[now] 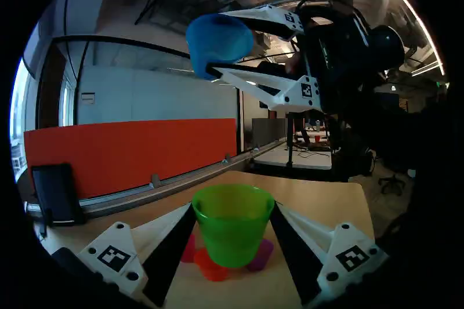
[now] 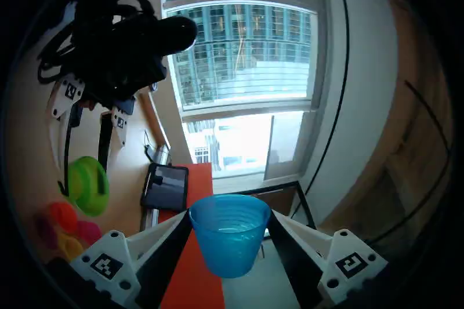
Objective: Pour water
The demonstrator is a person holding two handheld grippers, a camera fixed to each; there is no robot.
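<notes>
A green cup [image 1: 233,228] stands upright between the fingers of my left gripper [image 1: 232,233], which is shut on it just above the wooden table [image 1: 325,199]. High above it, my right gripper [image 1: 246,48] holds a blue cup [image 1: 217,42] tipped on its side. In the right gripper view the blue cup [image 2: 229,240] sits clamped in my right gripper [image 2: 229,245], with a little water visible inside. The same view shows the green cup [image 2: 88,184] held by my left gripper [image 2: 87,152] farther off.
Several small coloured cups, red, pink and purple [image 1: 211,262], lie on the table under the green cup. A dark tablet [image 1: 55,193] leans against the orange partition [image 1: 127,152]. A large window [image 2: 243,54] and other desks [image 1: 301,155] lie beyond.
</notes>
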